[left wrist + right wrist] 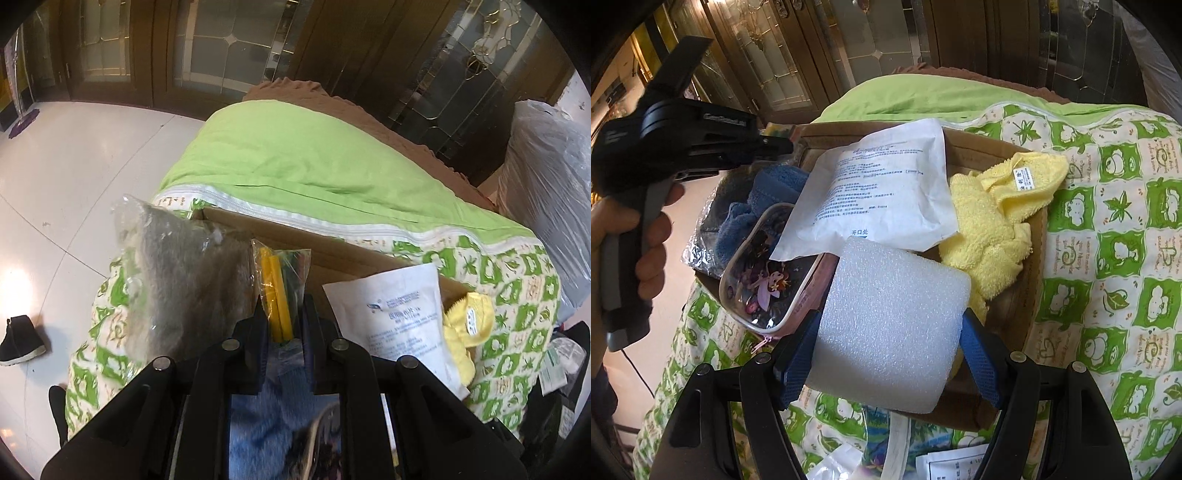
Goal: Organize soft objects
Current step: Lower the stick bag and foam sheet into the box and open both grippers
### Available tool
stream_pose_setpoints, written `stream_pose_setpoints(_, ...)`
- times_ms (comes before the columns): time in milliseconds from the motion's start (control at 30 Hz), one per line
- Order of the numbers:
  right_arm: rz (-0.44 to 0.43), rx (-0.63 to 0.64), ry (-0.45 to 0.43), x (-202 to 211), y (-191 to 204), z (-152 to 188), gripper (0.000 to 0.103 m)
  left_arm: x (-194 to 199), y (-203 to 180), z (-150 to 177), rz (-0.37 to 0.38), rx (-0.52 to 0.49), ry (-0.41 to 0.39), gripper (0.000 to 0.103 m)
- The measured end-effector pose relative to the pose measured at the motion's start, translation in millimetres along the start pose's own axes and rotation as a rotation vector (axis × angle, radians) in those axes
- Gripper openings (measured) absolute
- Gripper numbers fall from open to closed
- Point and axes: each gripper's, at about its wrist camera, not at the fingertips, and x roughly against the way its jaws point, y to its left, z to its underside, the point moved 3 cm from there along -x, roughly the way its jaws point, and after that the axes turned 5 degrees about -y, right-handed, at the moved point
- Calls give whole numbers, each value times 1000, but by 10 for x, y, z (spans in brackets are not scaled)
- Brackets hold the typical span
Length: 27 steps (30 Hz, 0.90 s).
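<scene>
Right wrist view is filled by a cardboard box [1032, 236] set on a green quilt [1108, 258] on the bed, and much is packed in it already. A yellow towel [990, 236] is bunched up at the right side of the box. A white packet [882, 188] with printed writing lies across the middle, tilted. A pink pouch [768, 273] with a clear front leans at the left, with a blue towel [764, 199] behind it. A white foam block [890, 325] is clamped in the right tool [890, 354]; the blue pads are pressed on its two sides. The block looks thick, bumpy and squashy, and it is held over the near edge of the box, so it seems not yet set down. The left tool [282, 314] is shut on a clear bag [280, 280] with yellow sticks inside, which is held above the box. A second clear bag of grey fluffy stuff [177, 273] is seen just to its left; whether it rests in the box cannot be told. The task looks more than half done. The block and the bag of sticks are judged to be left to put in. More packets [945, 461] are seen on the quilt near the bottom edge, so a few more things may be left too.
</scene>
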Motion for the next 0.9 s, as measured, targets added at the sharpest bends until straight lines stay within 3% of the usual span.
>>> stream_pose_setpoints(167, 4, -2, -5, -41, -9, 3, 74, -86, 19, 9, -4, 17, -10, 14)
stream_pose_setpoints(233, 3, -5, -9, -49, -14, 2, 76, -77, 31, 6, 0, 29, -20, 22)
stream_pose_setpoints(300, 0, -13, -16, -51, -19, 0, 77, -47, 36, 1, 8, 31, -28, 43)
stream_pose_setpoints(333, -3, -18, -19, -49, -21, 1, 79, -32, 33, -7, 12, 30, -31, 63)
stream_pose_setpoints(400, -8, -37, -26, -31, -37, 11, 87, 11, 16, -21, 24, 23, -42, 76)
stream_pose_setpoints(667, -54, -105, -48, 155, -122, 84, 93, 245, 2, 105, 25, 7, -56, 76)
stream_pose_setpoints(900, -91, -163, -69, 511, -301, 228, 96, 704, -20, 680, 22, -64, -80, 76)
